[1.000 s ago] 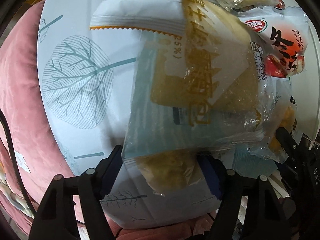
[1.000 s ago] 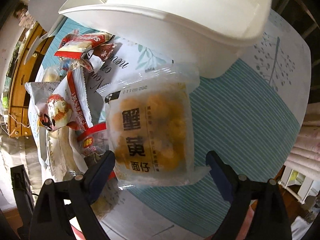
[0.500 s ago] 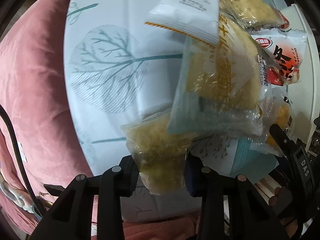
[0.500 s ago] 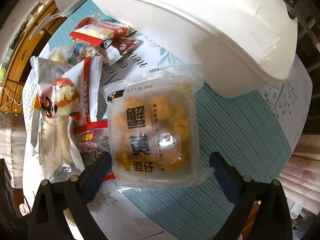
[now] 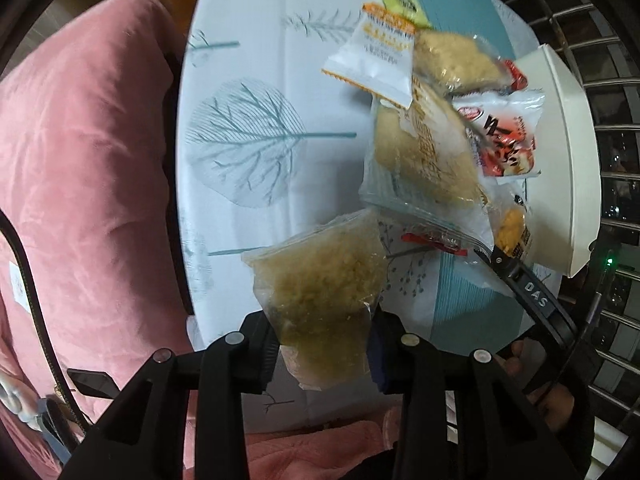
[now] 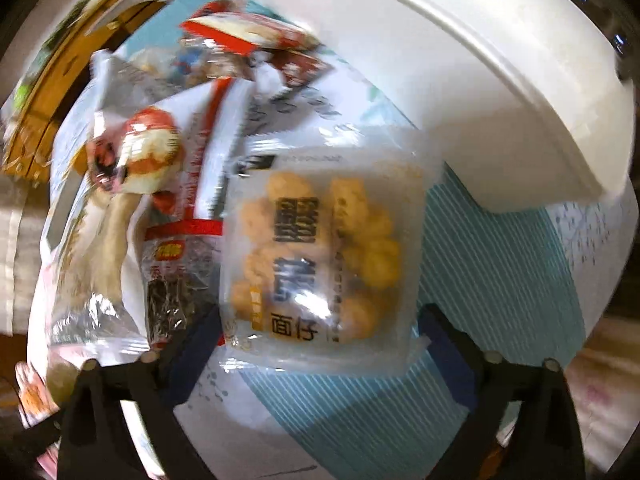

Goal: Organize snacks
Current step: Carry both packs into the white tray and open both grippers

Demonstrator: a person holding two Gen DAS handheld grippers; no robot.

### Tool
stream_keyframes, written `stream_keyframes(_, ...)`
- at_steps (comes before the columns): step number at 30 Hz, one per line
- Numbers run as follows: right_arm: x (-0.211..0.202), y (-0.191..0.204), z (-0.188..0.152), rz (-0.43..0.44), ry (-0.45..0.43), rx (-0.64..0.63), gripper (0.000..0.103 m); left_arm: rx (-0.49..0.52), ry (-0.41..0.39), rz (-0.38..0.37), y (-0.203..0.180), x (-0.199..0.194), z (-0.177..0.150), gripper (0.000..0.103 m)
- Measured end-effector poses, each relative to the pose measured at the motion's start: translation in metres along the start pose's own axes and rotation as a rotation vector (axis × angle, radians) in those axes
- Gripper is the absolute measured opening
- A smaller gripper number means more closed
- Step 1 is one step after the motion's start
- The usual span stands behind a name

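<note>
My left gripper is shut on a clear packet of pale yellow crumbly snack and holds it above the tree-print tablecloth. On the cloth beyond it is a heap of snack packets: a white and orange one, a large clear one with pale bread and a red and white one. My right gripper points down over a clear packet of orange puffs that lies on the cloth. Its jaws are closing, one on each side of the packet, and the pads do not visibly press it.
A white plastic bin stands just behind the orange puffs, at the far right of the left wrist view as the bin. More packets crowd the left of the puffs. A pink cushion borders the table. Striped teal cloth lies to the right.
The left gripper closed on the crumbly packet and lifted it out from under the large clear packet. The right gripper's jaws narrowed around the orange puff packet and the view rolled slightly.
</note>
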State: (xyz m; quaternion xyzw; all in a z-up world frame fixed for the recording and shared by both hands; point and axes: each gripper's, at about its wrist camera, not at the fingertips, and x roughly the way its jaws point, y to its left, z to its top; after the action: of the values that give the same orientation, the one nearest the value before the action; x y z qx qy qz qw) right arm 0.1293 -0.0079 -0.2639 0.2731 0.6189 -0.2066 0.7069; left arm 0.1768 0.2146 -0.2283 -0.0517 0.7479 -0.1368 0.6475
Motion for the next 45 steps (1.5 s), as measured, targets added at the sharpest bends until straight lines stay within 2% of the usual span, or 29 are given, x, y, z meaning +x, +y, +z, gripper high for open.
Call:
stream_keyframes(3,-0.001,0.009,-0.002,-0.017,0.02,-0.063,0.077,-0.012,-0.026,-0.013,-0.002,-0.008,-0.003,0.035)
stream_keyframes(6,-0.001,0.01,-0.002,-0.001,0.058,-0.05,0.076,0.011,-0.074,-0.025,-0.011,-0.02,-0.003,0.035)
stream_keyframes(12,-0.012,-0.008,-0.017,0.12,0.16,0.035,0.076,0.118,-0.148,-0.019,-0.046,-0.048,-0.009,0.035)
stream_keyframes(19,-0.044,-0.029,-0.035,0.263,0.241,0.062,0.076,0.297,-0.211,-0.038,-0.104,-0.08,-0.03,0.035)
stream_keyframes(21,-0.054,-0.036,-0.033,0.31,0.254,0.046,0.076,0.316,-0.221,-0.06,-0.119,-0.086,-0.036,0.035)
stream_keyframes(25,-0.081,-0.059,-0.023,0.35,0.271,0.024,0.077,0.321,-0.227,-0.091,-0.155,-0.093,-0.045,0.035)
stream_keyframes(29,-0.118,-0.088,-0.012,0.43,0.261,-0.021,0.077,0.332,-0.261,-0.096,-0.198,-0.1,-0.053,0.035)
stream_keyframes(34,-0.15,-0.112,0.014,0.451,0.231,-0.092,0.078,0.314,-0.31,-0.106,-0.242,-0.101,-0.053,0.035)
stream_keyframes(45,-0.2,-0.19,0.075,0.457,0.078,-0.192,0.079,0.29,-0.408,-0.149,-0.327,-0.086,-0.05,0.035)
